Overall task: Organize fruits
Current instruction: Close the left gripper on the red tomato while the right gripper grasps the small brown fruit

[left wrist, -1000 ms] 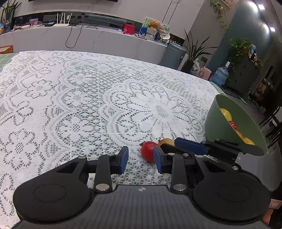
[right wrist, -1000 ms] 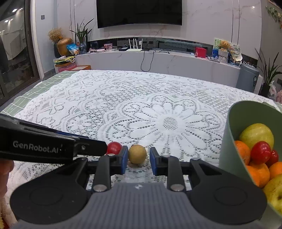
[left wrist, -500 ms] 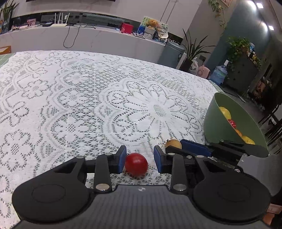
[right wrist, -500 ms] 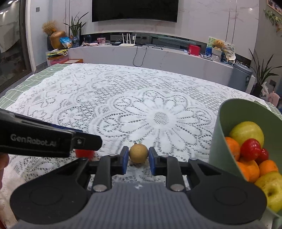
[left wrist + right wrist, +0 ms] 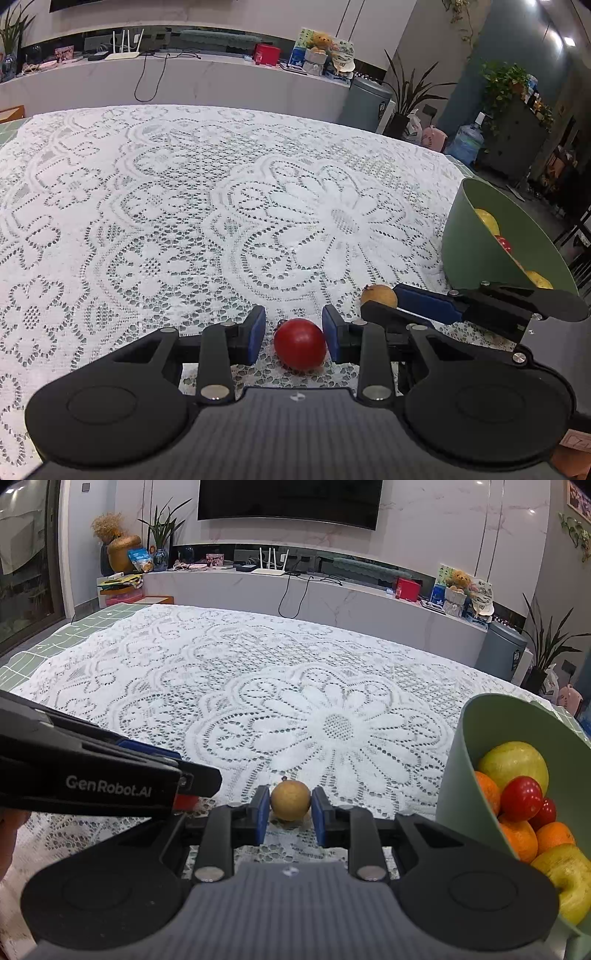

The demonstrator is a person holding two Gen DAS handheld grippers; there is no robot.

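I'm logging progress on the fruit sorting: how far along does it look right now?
Mostly done: the green bowl already holds apples, oranges and tomatoes. In hand: the right gripper is shut on the small brown fruit. The left gripper straddles the red tomato, touching one side only. Both fruits are not yet in the bowl.

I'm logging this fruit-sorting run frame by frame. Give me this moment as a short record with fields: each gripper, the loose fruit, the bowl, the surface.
left gripper: jaws around the red tomato, a gap on the left side, so not gripping
right gripper: shut on the small brown fruit, which sits on the cloth
green bowl: at the right, tilted toward the cameras, holding apples, oranges and red tomatoes
surface: white lace tablecloth
loose fruit: two, side by side, near the bowl
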